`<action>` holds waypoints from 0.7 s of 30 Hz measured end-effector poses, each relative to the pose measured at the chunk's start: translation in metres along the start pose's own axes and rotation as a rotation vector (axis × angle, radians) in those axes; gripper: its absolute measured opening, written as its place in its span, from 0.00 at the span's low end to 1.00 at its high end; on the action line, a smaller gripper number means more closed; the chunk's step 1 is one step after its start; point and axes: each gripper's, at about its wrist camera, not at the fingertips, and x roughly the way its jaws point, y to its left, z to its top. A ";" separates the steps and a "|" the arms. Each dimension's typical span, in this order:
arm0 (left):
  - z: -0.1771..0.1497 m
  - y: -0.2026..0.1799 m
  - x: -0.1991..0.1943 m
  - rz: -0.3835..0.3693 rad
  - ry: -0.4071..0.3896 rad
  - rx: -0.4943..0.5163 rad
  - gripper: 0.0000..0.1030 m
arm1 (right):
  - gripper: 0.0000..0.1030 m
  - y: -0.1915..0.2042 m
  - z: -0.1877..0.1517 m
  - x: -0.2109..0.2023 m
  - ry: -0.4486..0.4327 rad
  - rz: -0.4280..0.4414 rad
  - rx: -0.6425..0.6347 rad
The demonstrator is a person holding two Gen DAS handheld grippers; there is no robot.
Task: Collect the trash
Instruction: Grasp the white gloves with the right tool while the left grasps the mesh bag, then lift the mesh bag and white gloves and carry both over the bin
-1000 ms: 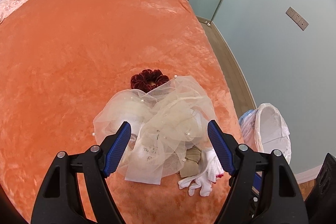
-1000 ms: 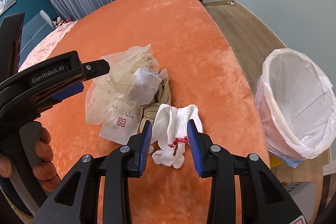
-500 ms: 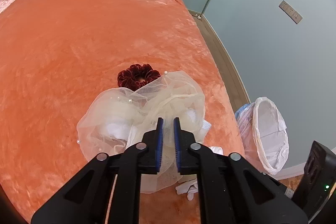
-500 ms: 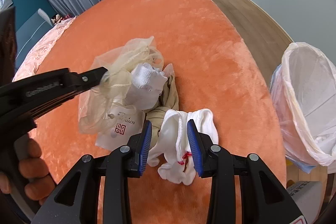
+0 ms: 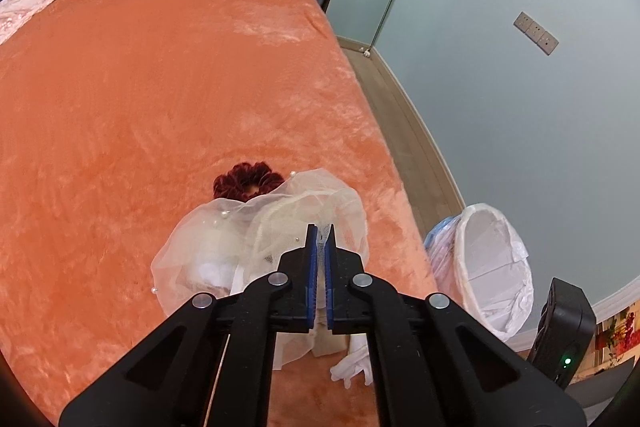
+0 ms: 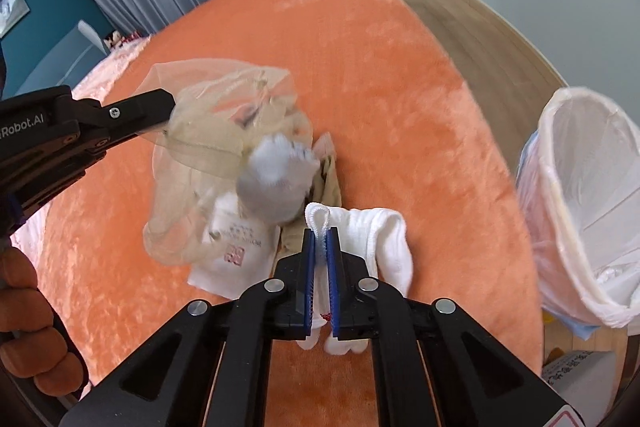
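Note:
A cream tulle bag point(image 5: 224, 251) with pearls lies on the orange bed; my left gripper point(image 5: 319, 233) is shut on a fold of it and lifts it. In the right wrist view the tulle bag point(image 6: 208, 147) hangs off the bed from the left gripper point(image 6: 170, 115), with a white wad inside. My right gripper point(image 6: 319, 233) is shut on a white glove point(image 6: 380, 239) lying near the bed's edge. Under the bag sit a white paper packet point(image 6: 236, 259) with a red stamp and a beige cloth point(image 6: 330, 179).
A bin lined with a white bag point(image 6: 592, 207) stands on the floor right of the bed; the same bin point(image 5: 492, 263) shows in the left wrist view. A dark red scrunchie point(image 5: 246, 179) lies beyond the tulle. A hand point(image 6: 28, 331) holds the left gripper's handle.
Both grippers closed: the left on the tulle, then the right on the glove. The left gripper has risen, pulling the tulle bag up off the bed.

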 end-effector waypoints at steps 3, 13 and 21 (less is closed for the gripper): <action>0.008 -0.015 -0.013 -0.016 -0.029 0.019 0.02 | 0.06 -0.004 0.010 -0.021 -0.047 0.009 0.010; 0.030 -0.086 -0.055 -0.093 -0.119 0.103 0.01 | 0.06 -0.032 0.035 -0.095 -0.205 0.013 0.048; 0.027 -0.119 -0.069 -0.095 -0.138 0.138 0.11 | 0.06 -0.059 0.029 -0.129 -0.262 -0.006 0.080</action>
